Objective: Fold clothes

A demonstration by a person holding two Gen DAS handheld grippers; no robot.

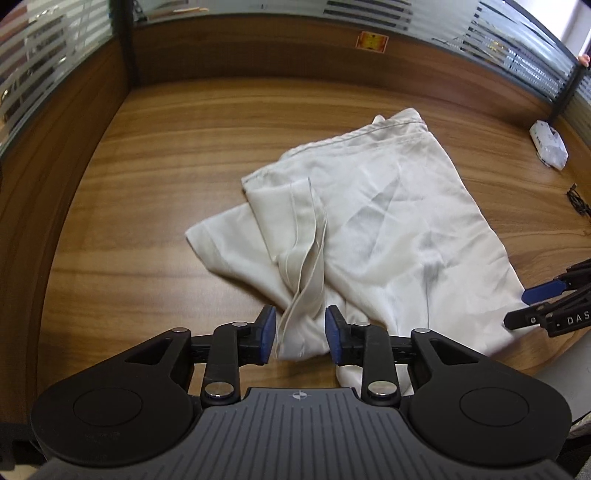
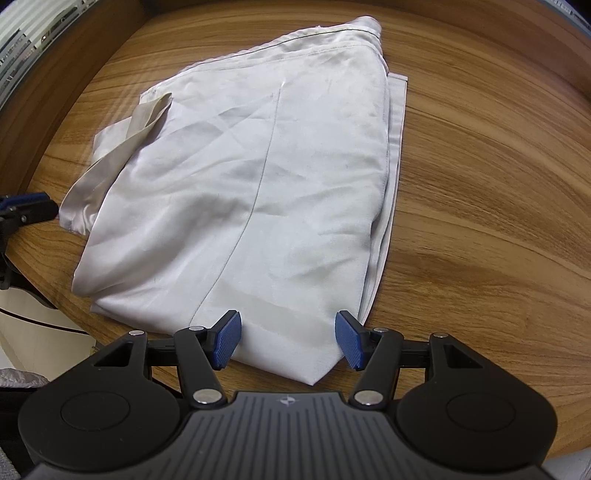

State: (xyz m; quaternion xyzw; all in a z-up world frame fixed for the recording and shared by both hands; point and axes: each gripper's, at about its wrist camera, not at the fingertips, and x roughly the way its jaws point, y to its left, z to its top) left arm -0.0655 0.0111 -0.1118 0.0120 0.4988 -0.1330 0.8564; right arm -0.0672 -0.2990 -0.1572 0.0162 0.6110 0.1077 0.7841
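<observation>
A cream-white garment [image 1: 388, 221] lies partly folded on a wooden desk [image 1: 166, 166], its bulk flat and creased, with a stitched hem along the far edge. All positions below are given relative to this garment.

Left gripper [image 1: 300, 338]: it stands over the garment's near edge. Its jaws are partly open, the blue pads [image 1: 267, 332] parted with a loose, narrow fold of fabric running between them. The pads do not press on the cloth; a gap shows on either side of the fold. Nothing is gripped.

Right gripper [image 2: 288, 341]: it sits at the garment's near corner, seen from its own camera. Its jaws stand wide apart, and the tapering corner of the garment [image 2: 258, 184] lies between and beneath the blue fingers [image 2: 227, 339], with no pinch on it. In the left wrist view the same tool appears at the garment's right edge.

A loose flap or sleeve [image 2: 122, 147] trails from the garment's left side in the right wrist view.

A small white plastic packet [image 1: 548, 146] lies on the desk, well apart to the garment's far right. Wooden partitions topped with striped glass [image 1: 369, 11] enclose the desk beyond the garment.
</observation>
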